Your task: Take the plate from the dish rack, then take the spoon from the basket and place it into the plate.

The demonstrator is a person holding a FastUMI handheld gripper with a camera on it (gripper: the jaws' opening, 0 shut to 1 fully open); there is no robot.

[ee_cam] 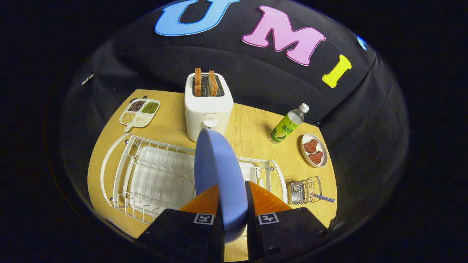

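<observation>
The pale wooden worktop is carrying everything. The white wire dish rack is sitting just beyond the tool. The round blue plate is standing on edge between the tool's fingers, which are both pressing on it, its upper rim rising in front of the white toaster holding two bread slices. The small wire basket is lying beside the rack, with the spoon's patterned blue handle sticking out of it.
</observation>
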